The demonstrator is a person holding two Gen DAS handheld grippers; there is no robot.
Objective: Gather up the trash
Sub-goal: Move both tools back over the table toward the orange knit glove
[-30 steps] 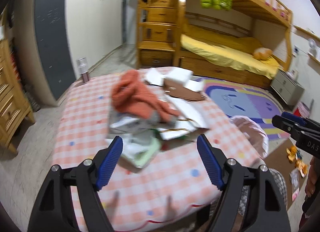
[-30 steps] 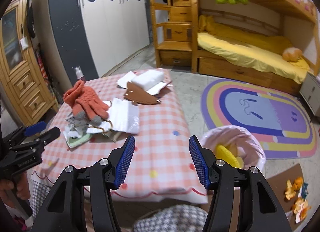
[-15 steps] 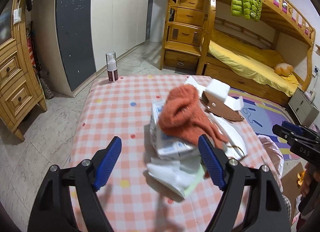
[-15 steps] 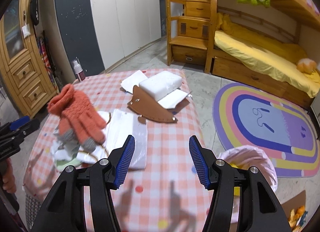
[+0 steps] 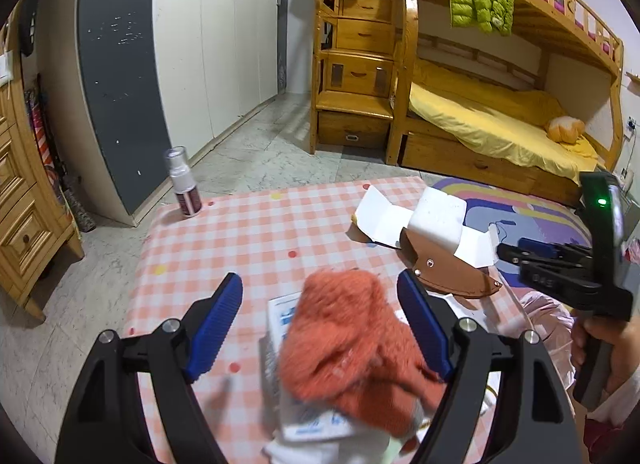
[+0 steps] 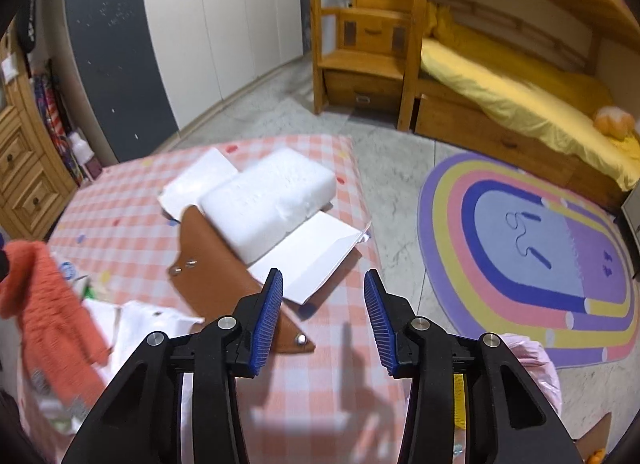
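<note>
My left gripper (image 5: 320, 324) stands wide open over an orange knitted glove (image 5: 352, 344) that lies on a pile of white packets (image 5: 304, 424); its pads do not touch the glove. My right gripper (image 6: 323, 280) hovers over the table's right edge, jaws closing with nothing between them. Just ahead of it lie a white folded card (image 6: 316, 260), a white foam block (image 6: 272, 200) and a brown leather sheath (image 6: 216, 272). The left wrist view shows the right gripper (image 5: 510, 250) held by a hand at the right. A pink-lined bin (image 6: 532, 368) stands on the floor beside the table.
A pink checked cloth (image 5: 248, 248) covers the table. A small spray bottle (image 5: 185, 188) stands at its far left corner. Beyond are a wooden bunk bed (image 5: 480, 128), wardrobes (image 5: 200, 64), a wooden dresser (image 5: 24, 216) and a striped rug (image 6: 532, 248).
Both grippers have moved forward over the table. The left now hangs over the glove pile; the right has dropped toward the card and foam, and its jaws have narrowed.
</note>
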